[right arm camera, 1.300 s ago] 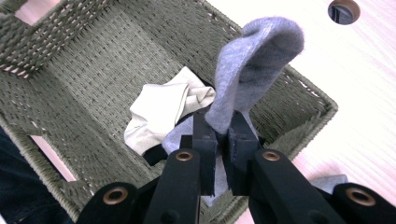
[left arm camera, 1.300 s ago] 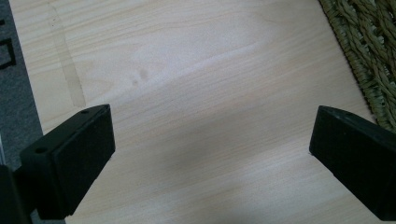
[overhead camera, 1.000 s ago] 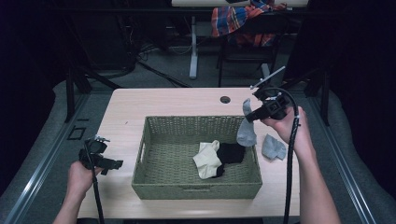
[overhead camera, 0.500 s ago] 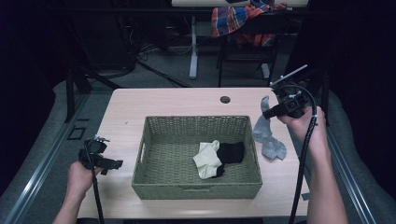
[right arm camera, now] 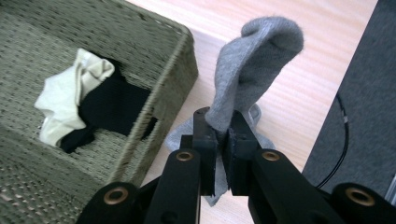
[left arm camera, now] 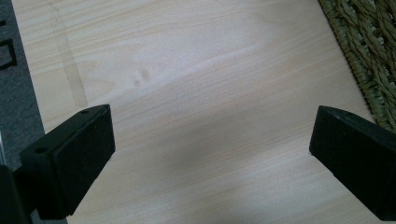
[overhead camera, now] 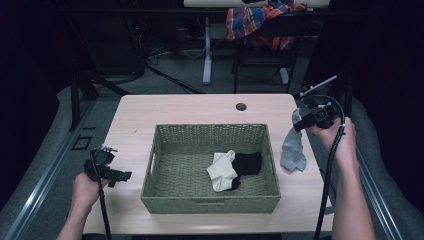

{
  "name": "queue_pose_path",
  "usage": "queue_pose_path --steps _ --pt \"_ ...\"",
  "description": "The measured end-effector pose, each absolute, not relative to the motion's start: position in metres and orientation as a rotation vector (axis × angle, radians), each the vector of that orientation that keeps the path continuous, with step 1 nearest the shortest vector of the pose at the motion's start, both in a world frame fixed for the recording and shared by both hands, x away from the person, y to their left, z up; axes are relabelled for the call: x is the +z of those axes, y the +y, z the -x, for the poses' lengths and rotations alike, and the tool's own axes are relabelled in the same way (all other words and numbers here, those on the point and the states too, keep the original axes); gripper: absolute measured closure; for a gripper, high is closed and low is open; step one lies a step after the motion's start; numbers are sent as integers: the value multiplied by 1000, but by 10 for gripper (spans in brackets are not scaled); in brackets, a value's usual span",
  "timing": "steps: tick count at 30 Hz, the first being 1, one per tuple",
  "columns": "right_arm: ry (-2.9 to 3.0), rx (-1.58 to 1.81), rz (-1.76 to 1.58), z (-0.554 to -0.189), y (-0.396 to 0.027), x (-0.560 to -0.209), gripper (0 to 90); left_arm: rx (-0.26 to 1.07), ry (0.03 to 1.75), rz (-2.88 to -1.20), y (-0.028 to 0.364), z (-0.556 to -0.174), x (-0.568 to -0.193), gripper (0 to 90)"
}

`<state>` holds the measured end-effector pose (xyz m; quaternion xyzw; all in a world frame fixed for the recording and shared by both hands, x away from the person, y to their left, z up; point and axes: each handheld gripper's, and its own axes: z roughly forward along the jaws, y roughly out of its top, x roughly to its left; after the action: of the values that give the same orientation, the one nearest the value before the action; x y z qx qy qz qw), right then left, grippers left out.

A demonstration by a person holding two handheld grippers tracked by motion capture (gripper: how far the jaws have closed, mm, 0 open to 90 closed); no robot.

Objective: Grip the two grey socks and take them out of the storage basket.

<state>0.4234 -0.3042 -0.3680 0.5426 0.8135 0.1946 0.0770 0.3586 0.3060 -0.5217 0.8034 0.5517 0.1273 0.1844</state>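
No readable writing seen. Grey sock [right arm camera: 252,70] pinched in right gripper [right arm camera: 223,140] beside basket [overhead camera: 210,202]; one cream sock [overhead camera: 222,170], one black sock [overhead camera: 247,162] counted inside. Left gripper [left arm camera: 210,158] jaws held wide over table [left arm camera: 187,70].

A pale wood-grain worktop [overhead camera: 165,112] stands on a grey carpeted floor [overhead camera: 175,82], with a small round hole [overhead camera: 241,106] near its far edge. The room around it is dark, lit mainly over the worktop. Beyond the far edge, a white furniture leg [overhead camera: 207,55] rises from the floor, and a plaid cloth [overhead camera: 260,22] in red, blue and orange hangs over dark furniture. A metal rail [overhead camera: 42,192] runs along the floor at the left.
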Motion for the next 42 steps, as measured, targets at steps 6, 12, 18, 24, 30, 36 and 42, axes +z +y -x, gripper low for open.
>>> queue_pose_path --steps 6,12,18,24,30,36,42 --pt "2460 539 -1689 -437 -311 -394 853 356 1552 -2268 306 -359 -522 3" --pt "2472 519 -1747 -446 -321 -418 853 360 1552 -2267 306 -359 -522 3" --pt "2481 486 -1778 -454 -321 -440 852 356 1551 -2267 306 -359 -522 3" --pt "2510 455 -1765 -461 -313 -458 852 357 1549 -2267 306 -359 -522 3" --pt "2474 449 -1758 -466 -303 -480 850 356 1550 -2266 306 -359 -522 3" --pt "2493 411 -1745 -472 -299 -493 782 360 1552 -2262 306 -359 -522 3" --pt "2472 428 -1758 -472 -297 -496 676 360 1552 -2261 306 -359 -522 3"
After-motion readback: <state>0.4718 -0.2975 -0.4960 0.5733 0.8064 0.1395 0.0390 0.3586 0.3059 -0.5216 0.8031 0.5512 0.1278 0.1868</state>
